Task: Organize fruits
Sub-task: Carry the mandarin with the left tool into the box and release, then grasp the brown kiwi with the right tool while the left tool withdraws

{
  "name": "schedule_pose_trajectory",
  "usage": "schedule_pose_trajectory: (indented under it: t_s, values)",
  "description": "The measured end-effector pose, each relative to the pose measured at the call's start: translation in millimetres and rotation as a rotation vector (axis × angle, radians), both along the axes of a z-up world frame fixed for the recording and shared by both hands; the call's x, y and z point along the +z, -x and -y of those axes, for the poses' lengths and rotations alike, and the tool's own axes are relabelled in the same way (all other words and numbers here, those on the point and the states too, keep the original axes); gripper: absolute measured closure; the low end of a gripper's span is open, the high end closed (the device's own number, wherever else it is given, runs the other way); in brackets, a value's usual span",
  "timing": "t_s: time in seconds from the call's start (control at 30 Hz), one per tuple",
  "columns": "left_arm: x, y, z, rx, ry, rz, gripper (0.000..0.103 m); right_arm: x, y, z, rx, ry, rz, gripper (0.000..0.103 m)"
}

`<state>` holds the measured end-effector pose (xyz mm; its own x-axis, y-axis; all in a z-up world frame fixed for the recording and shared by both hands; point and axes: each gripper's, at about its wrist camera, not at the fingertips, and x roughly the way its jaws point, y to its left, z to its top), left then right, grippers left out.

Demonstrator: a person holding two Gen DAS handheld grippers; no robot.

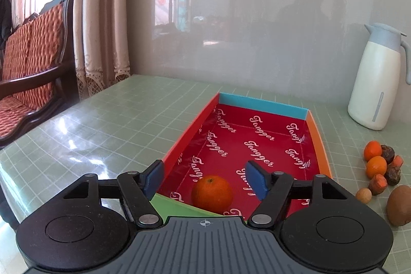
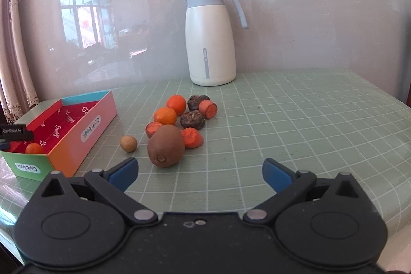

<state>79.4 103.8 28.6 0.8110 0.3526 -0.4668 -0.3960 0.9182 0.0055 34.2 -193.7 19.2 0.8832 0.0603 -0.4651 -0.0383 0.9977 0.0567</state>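
Left wrist view: the left gripper [image 1: 205, 179] stands open above the near end of the box [image 1: 185, 135], its blue pads clear of the orange [image 1: 212, 194] that lies between them on the red lining in the box's near corner. The box rests on the green checked counter [image 1: 115, 120].

Right wrist view, taking the box [image 2: 87, 125] as landmark: the orange [image 2: 34, 148] lies inside at its near end. Just right of the box lies a small tan fruit [image 2: 128, 143]; further right, a kiwi [image 2: 166, 145]. Behind the kiwi lies a cluster: two more oranges [image 2: 165, 115], three carrot pieces [image 2: 192, 137] and two dark brown fruits [image 2: 192, 119]. Far behind the cluster, against the wall, a white jug [image 2: 211, 40] stands upright. The right gripper [image 2: 200, 172] hangs open and empty over bare counter, right of the kiwi.
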Motion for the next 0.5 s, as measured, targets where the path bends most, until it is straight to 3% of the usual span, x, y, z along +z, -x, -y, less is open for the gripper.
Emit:
schedule_pose_trajectory:
  t_s: [0.23,0.33,0.4,0.47,0.5]
  values:
    - [16.4,30.5,-10.9,-0.013,-0.007,0.098,0.028,6.1,-11.3,-9.7,0.038,0.039,0.019,0.0]
    - [21.3,41.0,-14.8,-0.006,-0.023,0.128,0.026,8.1,-22.6,-10.9,0.081,-0.008,-0.014,0.0]
    - [22.3,46.7,-18.6,-0.006,-0.023,0.135,0.025,8.3,-34.8,-7.3,0.128,-0.109,-0.046,0.0]
    - [21.9,52.3,-25.0,-0.001,-0.014,0.142,0.023,7.6,-45.0,-6.7,0.104,-0.152,-0.072,0.0]
    - [21.8,55.2,-28.0,0.004,-0.008,0.146,0.023,7.7,-49.2,-9.9,0.074,-0.127,-0.081,0.0]
